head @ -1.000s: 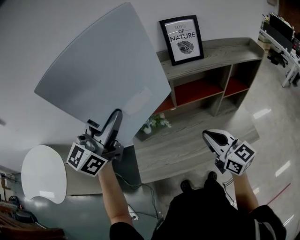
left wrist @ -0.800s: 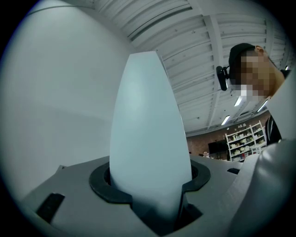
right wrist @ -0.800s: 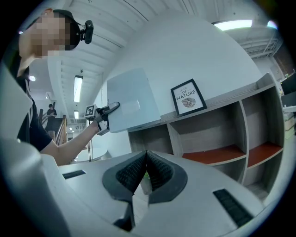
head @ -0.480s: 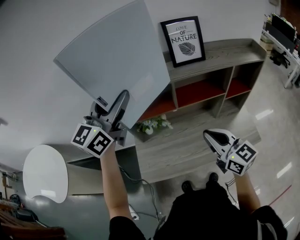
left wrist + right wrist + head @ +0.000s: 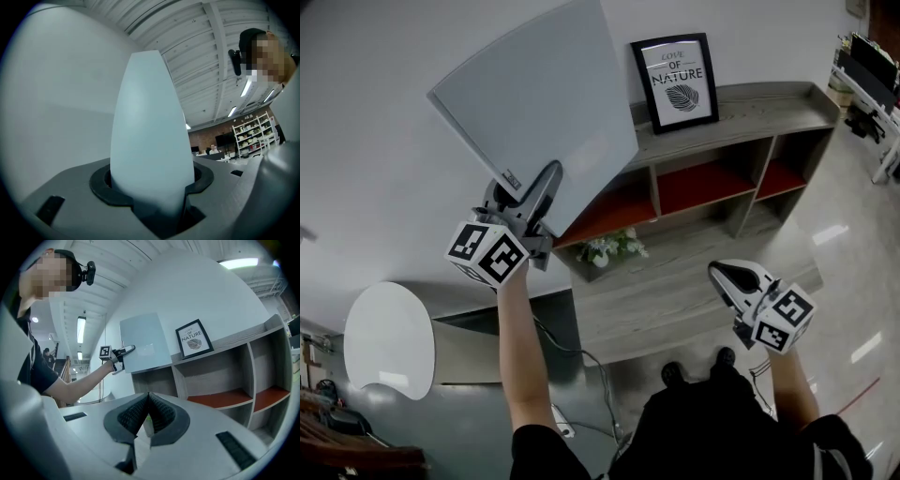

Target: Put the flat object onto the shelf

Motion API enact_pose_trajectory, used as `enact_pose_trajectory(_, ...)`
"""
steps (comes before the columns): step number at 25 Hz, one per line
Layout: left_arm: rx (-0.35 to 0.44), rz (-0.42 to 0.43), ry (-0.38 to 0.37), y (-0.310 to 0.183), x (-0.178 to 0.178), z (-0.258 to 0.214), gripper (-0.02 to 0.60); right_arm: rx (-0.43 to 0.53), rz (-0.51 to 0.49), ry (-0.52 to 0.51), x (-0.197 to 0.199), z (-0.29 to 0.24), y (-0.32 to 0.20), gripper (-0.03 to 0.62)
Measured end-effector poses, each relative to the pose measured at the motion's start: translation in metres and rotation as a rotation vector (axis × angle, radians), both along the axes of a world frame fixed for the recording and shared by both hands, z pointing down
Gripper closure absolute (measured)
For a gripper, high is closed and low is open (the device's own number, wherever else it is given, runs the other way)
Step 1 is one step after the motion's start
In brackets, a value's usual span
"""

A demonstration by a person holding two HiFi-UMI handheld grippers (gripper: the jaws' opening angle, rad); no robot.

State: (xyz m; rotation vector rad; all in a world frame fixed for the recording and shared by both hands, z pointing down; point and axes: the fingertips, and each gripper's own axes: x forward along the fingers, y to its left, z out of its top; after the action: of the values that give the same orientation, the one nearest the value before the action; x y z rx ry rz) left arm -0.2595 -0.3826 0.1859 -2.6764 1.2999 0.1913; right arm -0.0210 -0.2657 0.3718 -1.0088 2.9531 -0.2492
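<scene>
Near the shelf (image 5: pixel 741 108), the left gripper (image 5: pixel 546 190) pinches the lower edge of the seemingly light, stiff flat panel (image 5: pixel 534 103); the right gripper (image 5: pixel 731 276) has its jaws together, empty.

- The flat panel (image 5: pixel 534 112) stood up out of the left gripper (image 5: pixel 542 192), in front of the wall (image 5: pixel 375 141) and just left of the framed picture (image 5: pixel 675 82).
- The framed picture stood on top of the shelf unit (image 5: pixel 759 105), at its left end, against the wall.
- Open compartments lay side by side under that top.
- The plant (image 5: pixel 605 248) sat on the low ledge before the shelf unit, below the flat panel's lower corner.
- The right gripper (image 5: pixel 724 272) hung well right of the left gripper, apart from the shelf unit.
- 1 round table (image 5: pixel 389 342) lay at the far left.
</scene>
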Motion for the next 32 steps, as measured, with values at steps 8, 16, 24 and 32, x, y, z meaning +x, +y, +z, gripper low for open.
enact_pose_trajectory(8, -0.011, 0.024, -0.030, -0.022, -0.004, 0.000, 0.282, 0.000, -0.015, 0.007, -0.007, 0.001, 0.003, 0.582)
enact_pose_trajectory(16, -0.009, -0.065, -0.097, -0.037, -0.011, -0.001, 0.245, -0.006, -0.013, 0.006, -0.006, 0.004, 0.003, 0.582)
enact_pose_trajectory(24, -0.004, -0.142, -0.157, -0.041, -0.023, -0.005, 0.199, -0.011, -0.018, 0.002, -0.007, 0.003, 0.002, 0.582)
enact_pose_trajectory(32, 0.005, -0.219, -0.171, -0.042, -0.034, -0.005, 0.175, -0.013, -0.011, 0.000, -0.005, 0.006, 0.001, 0.582)
